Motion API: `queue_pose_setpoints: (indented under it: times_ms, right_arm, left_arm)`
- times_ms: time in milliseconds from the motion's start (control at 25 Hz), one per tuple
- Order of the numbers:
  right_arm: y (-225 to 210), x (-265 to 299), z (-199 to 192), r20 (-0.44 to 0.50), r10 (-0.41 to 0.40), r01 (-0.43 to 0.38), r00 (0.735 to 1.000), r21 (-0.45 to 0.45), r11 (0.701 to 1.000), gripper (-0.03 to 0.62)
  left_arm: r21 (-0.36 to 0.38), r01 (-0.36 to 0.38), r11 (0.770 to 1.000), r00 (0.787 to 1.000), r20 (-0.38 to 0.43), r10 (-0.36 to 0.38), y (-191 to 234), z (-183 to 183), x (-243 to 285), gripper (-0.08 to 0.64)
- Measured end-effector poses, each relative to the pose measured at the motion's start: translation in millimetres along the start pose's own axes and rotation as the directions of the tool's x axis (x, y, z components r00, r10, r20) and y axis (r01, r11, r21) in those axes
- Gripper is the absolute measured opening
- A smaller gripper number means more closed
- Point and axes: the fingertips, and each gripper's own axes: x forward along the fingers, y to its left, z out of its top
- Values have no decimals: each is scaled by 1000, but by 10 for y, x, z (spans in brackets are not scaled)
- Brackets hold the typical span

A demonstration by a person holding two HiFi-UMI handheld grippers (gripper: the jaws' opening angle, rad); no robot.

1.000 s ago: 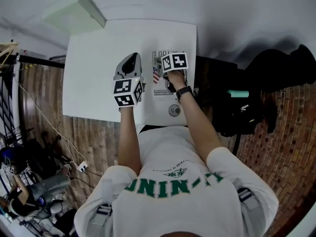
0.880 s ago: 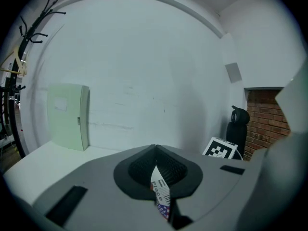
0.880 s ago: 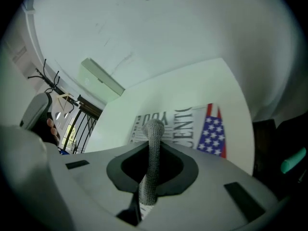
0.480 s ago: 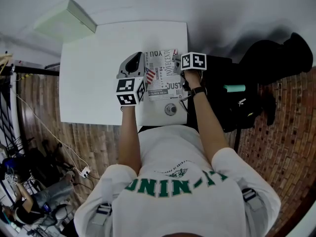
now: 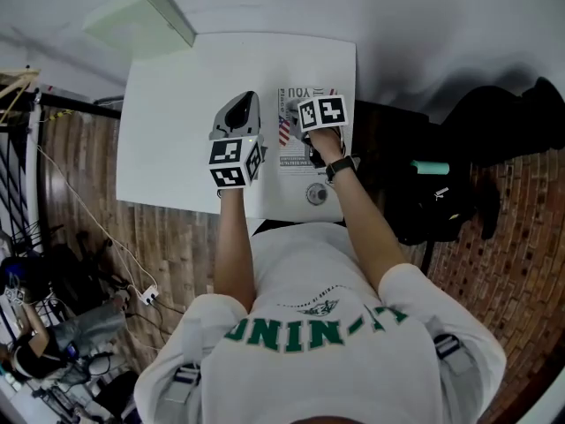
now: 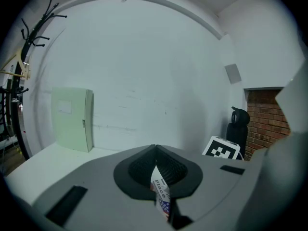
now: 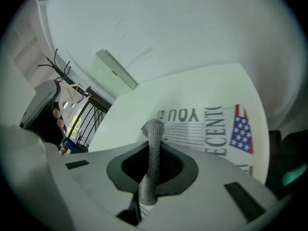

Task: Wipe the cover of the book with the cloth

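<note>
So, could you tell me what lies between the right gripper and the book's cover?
The grey cloth, pinched in the right gripper, sticks out toward the book's cover; the right gripper view shows it.

White table (image 5: 177, 131) — a pale green box (image 5: 141, 20) (far corner), a small round object (image 5: 317, 193) near its front edge.

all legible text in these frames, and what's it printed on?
"YOU": large print at the top of the book cover.
"ECENT": next large line on the cover, its start hidden.
"Place": on the book's edge, seen in the left gripper view.
Fine lines on the cover: too small to read.
Green lettering on the shirt: upside down and warped, not readable whole.
</note>
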Motion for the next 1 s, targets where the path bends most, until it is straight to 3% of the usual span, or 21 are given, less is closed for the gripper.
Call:
queue_pose_setpoints:
  times_ms: [160, 360, 680, 1000]
  right_arm:
    - [342, 283, -120, -50, 45, -46, 998, -30, 998, 35]
    - [364, 359, -213, -57, 54, -55, 997, -16, 998, 35]
    - [-312, -59, -144, 20, -50, 50, 999, 2, 999, 35]
    - [-1008, -547, -140, 100, -144, 129, 985, 145, 981, 35]
  left_arm:
    - [-3, -30, 1000, 1000, 6, 30, 126, 16, -121, 6]
    - [-5, -42, 999, 999, 6, 42, 181, 9, -179, 6]
    - [1, 21, 1000, 1000, -7, -21, -16, -24, -6, 6]
    - [24, 90, 996, 996, 0, -90, -289, 52, 139, 5]
